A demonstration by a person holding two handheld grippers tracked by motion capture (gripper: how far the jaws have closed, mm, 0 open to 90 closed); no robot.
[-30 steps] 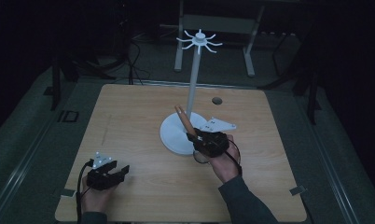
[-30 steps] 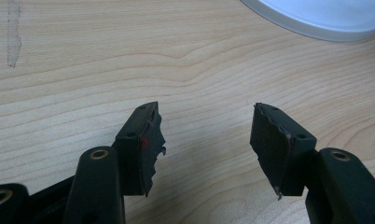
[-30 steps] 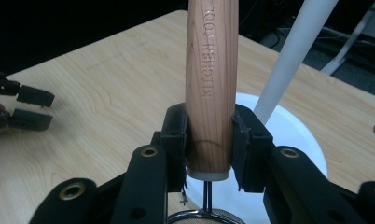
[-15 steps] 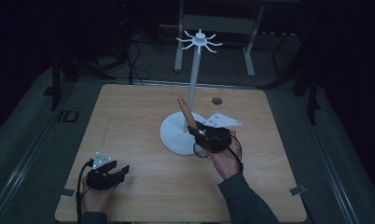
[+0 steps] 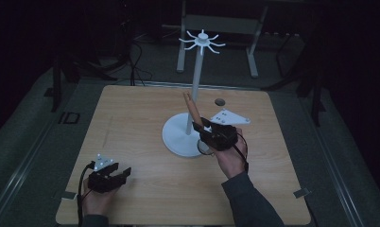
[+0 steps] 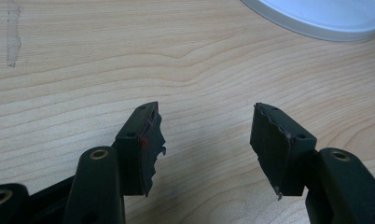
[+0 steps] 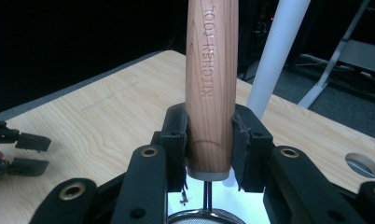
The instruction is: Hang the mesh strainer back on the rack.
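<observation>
Your right gripper [image 5: 200,128] sits just right of the frame's centre in the high view, clamped on the wooden handle [image 7: 209,84] of a small strainer, which rises up and to the left, close beside the white stand [image 5: 194,94]. In the right gripper view both pads press the handle's lower end, a metal stem and mesh rim [image 7: 206,217] show at the bottom edge, and "KITCHEN TOOL" is stamped along the wood. The stand's round base [image 5: 176,137] lies directly under the gripper, so room there is tight. Your left gripper [image 5: 119,174] rests at the lower left of the worktop [image 5: 131,123], near the front edge, its jaws apart with nothing between them. Wide bare wood lies between your two hands and along the left side. A small round hole [image 5: 220,101] sits near the far edge, right of the pole
</observation>
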